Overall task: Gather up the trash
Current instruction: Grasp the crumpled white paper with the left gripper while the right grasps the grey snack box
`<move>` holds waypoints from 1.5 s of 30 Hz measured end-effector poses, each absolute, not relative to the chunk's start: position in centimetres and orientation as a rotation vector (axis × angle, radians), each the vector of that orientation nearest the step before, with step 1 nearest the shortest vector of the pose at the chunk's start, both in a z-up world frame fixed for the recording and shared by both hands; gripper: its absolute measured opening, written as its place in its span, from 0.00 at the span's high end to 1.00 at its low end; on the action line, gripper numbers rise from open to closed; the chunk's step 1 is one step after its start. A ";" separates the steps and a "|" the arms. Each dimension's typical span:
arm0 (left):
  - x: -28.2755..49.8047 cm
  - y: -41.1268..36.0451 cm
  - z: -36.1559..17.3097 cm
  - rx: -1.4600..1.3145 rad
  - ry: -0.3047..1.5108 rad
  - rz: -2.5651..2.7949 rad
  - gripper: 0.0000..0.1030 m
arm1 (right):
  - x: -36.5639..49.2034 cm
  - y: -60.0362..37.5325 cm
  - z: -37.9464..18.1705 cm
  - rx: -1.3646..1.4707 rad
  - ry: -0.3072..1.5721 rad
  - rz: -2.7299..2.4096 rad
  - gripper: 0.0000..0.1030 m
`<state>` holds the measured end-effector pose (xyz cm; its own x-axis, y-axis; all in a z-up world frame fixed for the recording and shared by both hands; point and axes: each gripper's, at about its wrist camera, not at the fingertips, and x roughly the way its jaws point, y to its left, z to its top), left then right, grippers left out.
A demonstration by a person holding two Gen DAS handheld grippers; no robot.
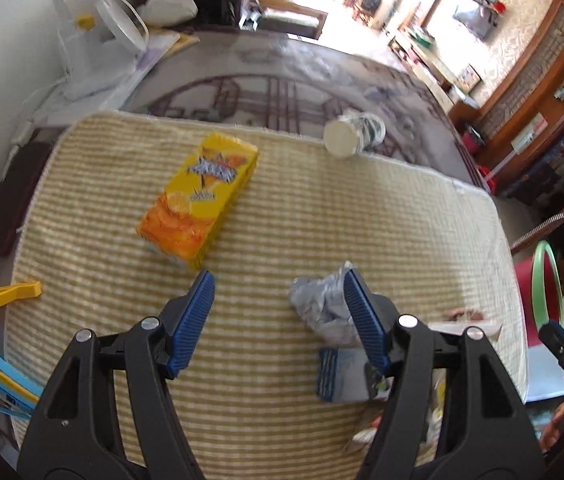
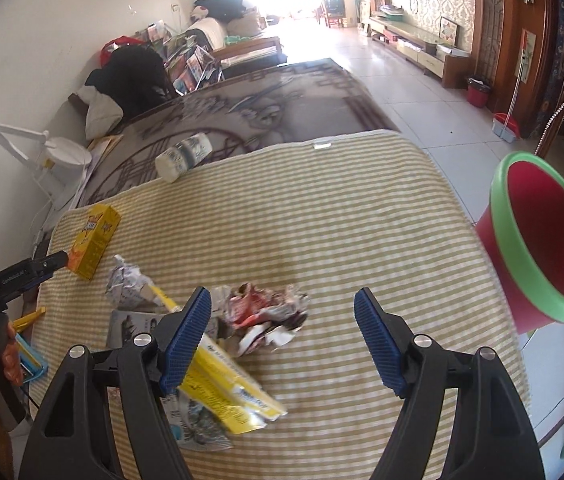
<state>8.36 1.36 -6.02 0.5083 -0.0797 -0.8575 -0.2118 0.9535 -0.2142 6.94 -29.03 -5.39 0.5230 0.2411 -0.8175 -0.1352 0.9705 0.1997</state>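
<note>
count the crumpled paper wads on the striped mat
2. A grey-white wad lies near the yellow juice box, beside the left claw. A red-and-white wad lies mid-mat, ahead of the right claw. The flat wrappers could hide more.

My left tool (image 1: 278,316): matt black plastic arms, ribbed blue rubbery pads, shiny metal rivets. My right tool (image 2: 282,332): same build. Mat (image 2: 322,208): woven cloth, ribbed yellow-and-cream stripes, soft matt look. Juice carton (image 1: 202,192): printed card, slight sheen. Crumpled wrapper (image 2: 266,312): creased glossy paper or foil, can't tell which. Grey wad (image 1: 318,304): crinkled, faintly shiny. Yellow packet (image 2: 226,396): smooth glossy film. Bin (image 2: 542,240): smooth plastic, red wall, green rim. Paper cup (image 1: 354,132): matt. Floor tiles (image 2: 422,100): glossy.
</note>
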 end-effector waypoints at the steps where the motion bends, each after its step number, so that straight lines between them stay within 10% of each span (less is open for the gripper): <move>1: 8.4 1.0 -6.6 -0.303 1.060 0.051 0.37 | 6.9 -28.7 -5.5 0.116 1.002 0.226 0.30; 24: 10.5 -1.1 -10.8 -0.279 1.141 -0.057 0.50 | 5.9 -17.8 -5.0 -0.324 1.026 0.523 0.25; 27: 10.1 0.2 -10.8 -0.274 1.141 -0.019 0.50 | 6.5 -13.8 -6.6 -0.504 1.041 0.659 0.32; 29: 9.4 1.4 -10.8 -0.298 1.142 0.004 0.50 | 7.0 -12.2 -8.0 -0.581 1.073 0.723 0.56; 45: 7.3 4.2 -11.5 -0.389 1.150 0.042 0.32 | 7.9 -7.5 -14.7 -1.062 1.200 0.994 0.30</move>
